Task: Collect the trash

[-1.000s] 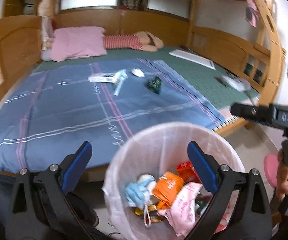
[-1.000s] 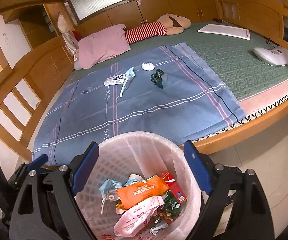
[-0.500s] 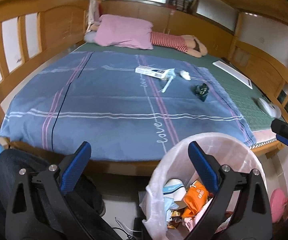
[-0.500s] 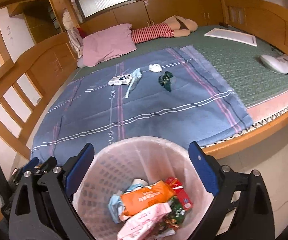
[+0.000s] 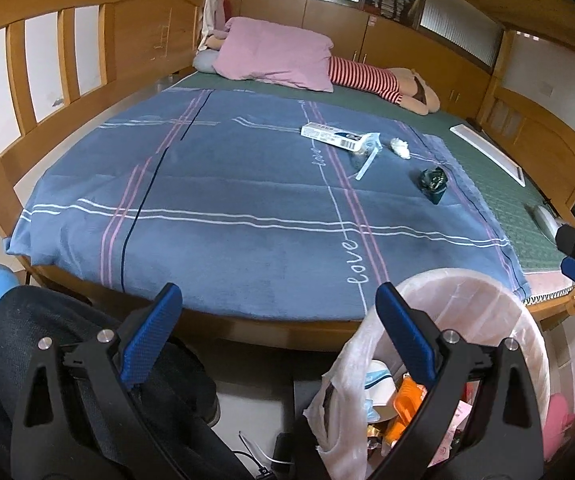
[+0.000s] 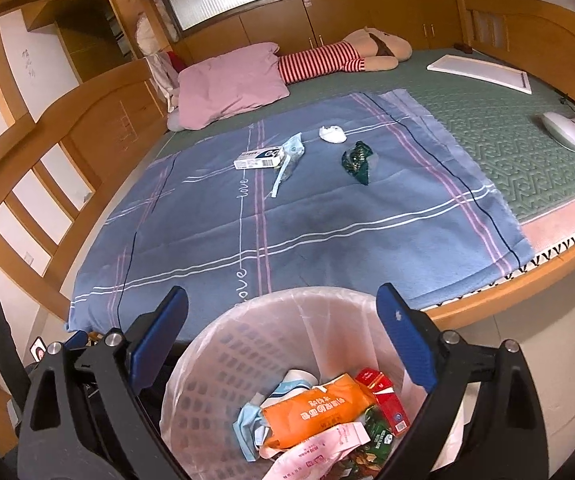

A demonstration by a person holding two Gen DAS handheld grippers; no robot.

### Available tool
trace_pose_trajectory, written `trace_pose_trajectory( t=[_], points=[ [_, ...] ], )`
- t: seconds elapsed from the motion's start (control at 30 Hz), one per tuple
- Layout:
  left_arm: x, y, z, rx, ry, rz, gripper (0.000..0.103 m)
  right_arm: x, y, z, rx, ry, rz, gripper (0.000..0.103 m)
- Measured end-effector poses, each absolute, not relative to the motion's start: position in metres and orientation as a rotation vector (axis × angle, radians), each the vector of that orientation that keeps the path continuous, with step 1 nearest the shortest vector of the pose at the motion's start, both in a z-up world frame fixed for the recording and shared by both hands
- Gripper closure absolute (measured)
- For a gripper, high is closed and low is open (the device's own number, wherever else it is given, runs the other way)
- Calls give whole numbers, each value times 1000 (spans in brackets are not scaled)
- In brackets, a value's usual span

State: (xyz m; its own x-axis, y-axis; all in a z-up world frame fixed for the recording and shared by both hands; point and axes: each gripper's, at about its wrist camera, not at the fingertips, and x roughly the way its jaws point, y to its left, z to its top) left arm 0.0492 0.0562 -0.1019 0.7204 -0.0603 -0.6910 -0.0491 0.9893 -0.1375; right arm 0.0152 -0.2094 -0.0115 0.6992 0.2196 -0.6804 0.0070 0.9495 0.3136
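The right gripper [image 6: 281, 340] hangs over the lined trash basket [image 6: 223, 344], its blue pads spread wide with nothing between them. The left gripper [image 5: 277, 338] is likewise released and empty, poised off the basket's left side above the person's dark trouser leg [image 5: 47, 340]. Inside the basket lie an orange packet [image 6: 315, 410], a red box [image 6: 383, 398] and a pink wrapper [image 6: 319, 446]. Beyond it, on the blue blanket [image 6: 327, 216], four pieces of trash sit uncollected near the far middle (all close together): a white carton [image 6: 258, 159], a clear wrapper [image 6: 289, 160], a crumpled tissue [image 6: 331, 134] and a dark green wrapper [image 6: 356, 161].
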Motion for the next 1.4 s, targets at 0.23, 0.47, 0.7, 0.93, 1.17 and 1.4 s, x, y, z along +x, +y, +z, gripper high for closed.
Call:
trace_pose_trajectory(
  t=[0.23, 0.47, 0.7, 0.93, 1.17, 1.4],
  points=[
    [82, 70, -93, -143, 753, 46, 6, 28, -210, -5, 304, 787, 132, 10],
    [153, 99, -80, -131, 758, 117, 5, 85, -210, 7, 318, 768, 186, 10],
    [227, 131, -94, -83, 758, 239, 4, 206, -184, -15, 398, 834, 250, 10],
    [233, 180, -148, -538, 896, 171, 4, 343, -121, -54, 176, 893, 193, 10],
    [248, 185, -165, -501, 1002, 267, 4, 460, -48, -121, -294, 1022, 156, 10],
    [241, 183, -143, -434, 853, 344, 4, 511, -56, -175, -266, 1212, 187, 14]
  ],
)
